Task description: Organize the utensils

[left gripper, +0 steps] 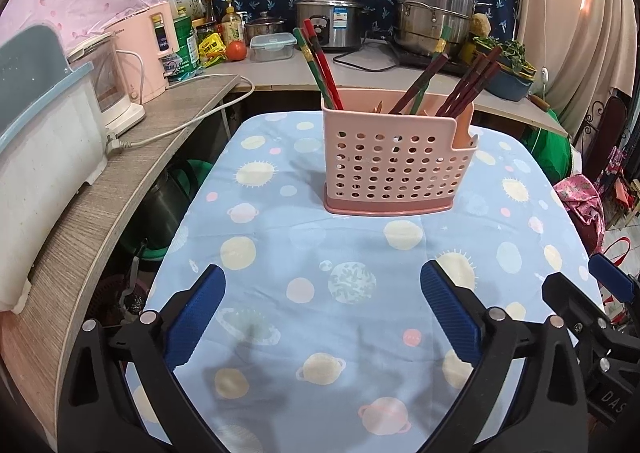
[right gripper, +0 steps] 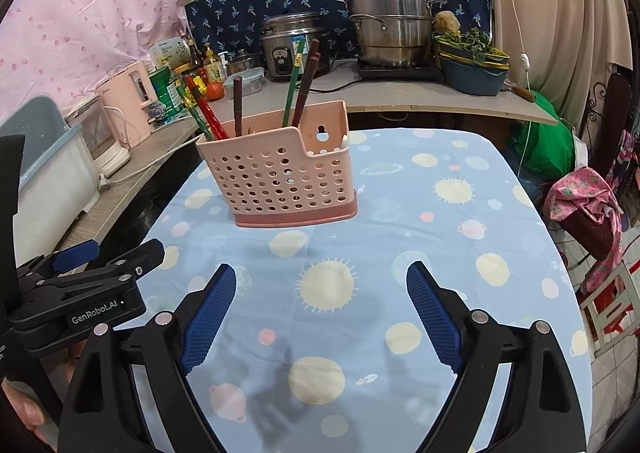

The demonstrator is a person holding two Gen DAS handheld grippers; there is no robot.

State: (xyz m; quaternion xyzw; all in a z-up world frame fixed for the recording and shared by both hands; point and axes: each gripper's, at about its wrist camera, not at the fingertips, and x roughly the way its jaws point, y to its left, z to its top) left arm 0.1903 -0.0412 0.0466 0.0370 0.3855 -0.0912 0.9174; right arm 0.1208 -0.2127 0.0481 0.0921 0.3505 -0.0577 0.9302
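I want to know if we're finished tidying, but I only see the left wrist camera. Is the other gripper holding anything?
Observer: No. The right gripper is open, with only the tablecloth showing between its jaws.
Operator: Is anything in the low end of the pink basket?
Observer: Something small and white peeks out at the low end of the basket. I can't tell what it is.
Operator: Could you hang the basket up?
Observer: Probably. There is a keyhole-shaped hole in its back wall.
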